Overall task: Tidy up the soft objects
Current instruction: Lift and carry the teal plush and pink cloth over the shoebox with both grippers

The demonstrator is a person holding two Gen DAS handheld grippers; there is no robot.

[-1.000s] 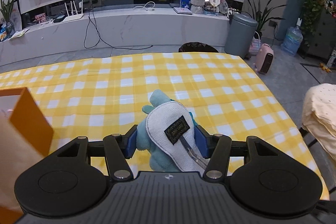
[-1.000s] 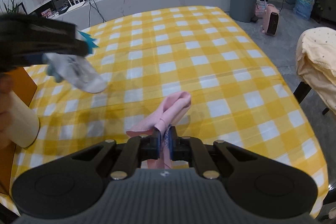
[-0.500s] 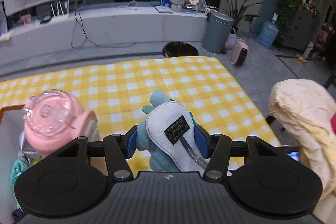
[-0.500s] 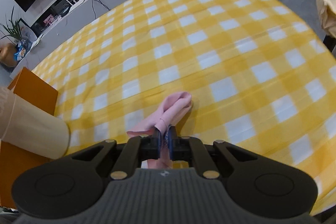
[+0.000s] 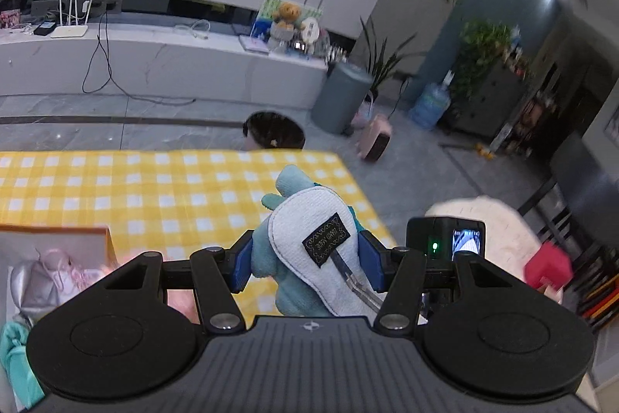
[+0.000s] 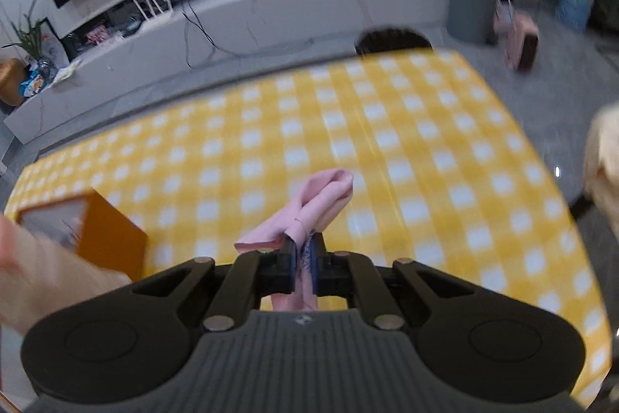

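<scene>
- The left gripper (image 5: 307, 264) is clamping a teal-and-white plush toy (image 5: 309, 250) between its blue pads, above the checked table's (image 5: 135, 188) near right part.
- The right gripper (image 6: 303, 264), jaws nearly together, is pinching a pink cloth (image 6: 315, 204) over the table.
- The orange box (image 6: 112, 231) is sitting near left, already holding soft things.
- Risk: the thin cloth may be slipping free, or the plush snagging on the box rim.

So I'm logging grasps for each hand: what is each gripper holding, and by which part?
The left gripper clamps a teal-and-white plush toy across its middle. The right gripper pinches a folded pink cloth at its near end.
</scene>
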